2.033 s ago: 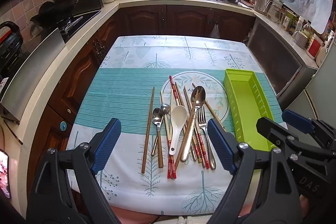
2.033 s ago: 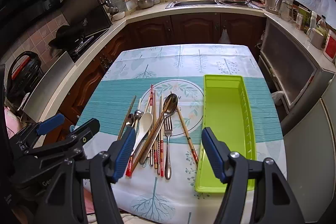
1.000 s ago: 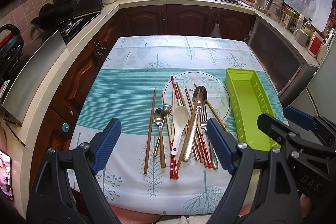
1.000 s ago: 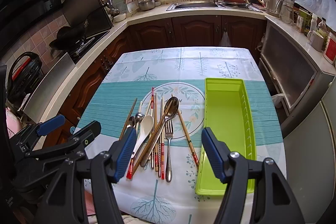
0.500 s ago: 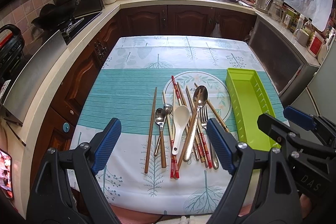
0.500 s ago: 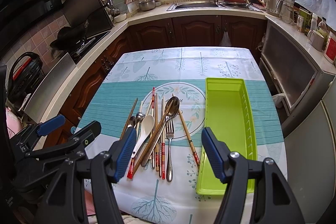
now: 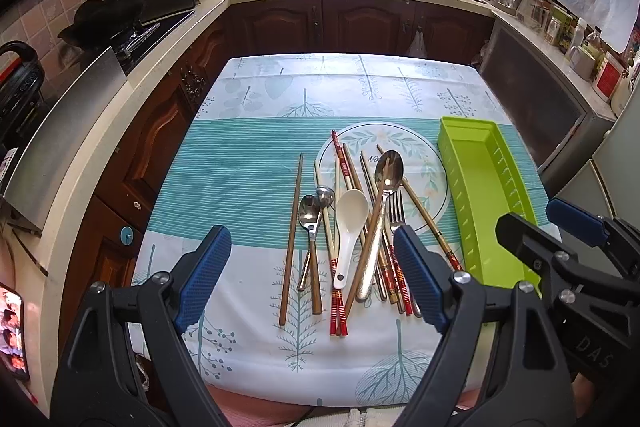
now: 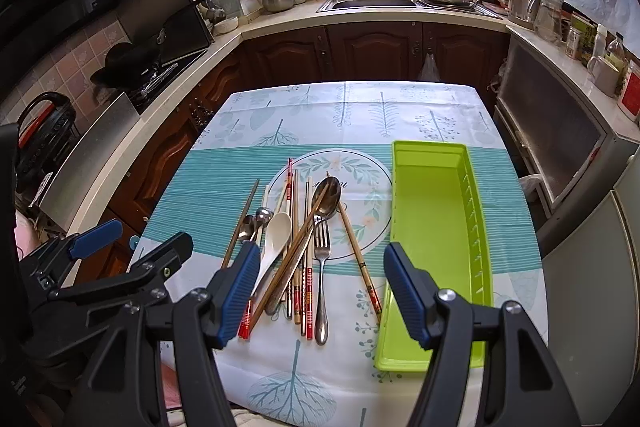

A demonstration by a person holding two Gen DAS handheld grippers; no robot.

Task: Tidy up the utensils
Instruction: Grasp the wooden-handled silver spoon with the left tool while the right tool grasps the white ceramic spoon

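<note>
Utensils: chopsticks (image 7: 291, 239), metal spoons (image 7: 387, 183), a white soup spoon (image 8: 276, 231) and a fork (image 8: 321, 267) lie piled mid-bench, toward its near edge.
Tray: green tray (image 8: 436, 227) empty, just right of the pile.
Bench: tree-print tablecloth (image 8: 360, 115) with a teal band.
Room: kitchen; sink (image 8: 372, 3) under the window, stove (image 7: 132, 35) at left.
Left gripper (image 7: 310, 277): jaws spread wide, holding nothing.
Right gripper (image 8: 320, 291): jaws spread wide, holding nothing.

Left gripper (image 7: 310, 275) and right gripper (image 8: 320, 291) hover, jaws spread wide.
</note>
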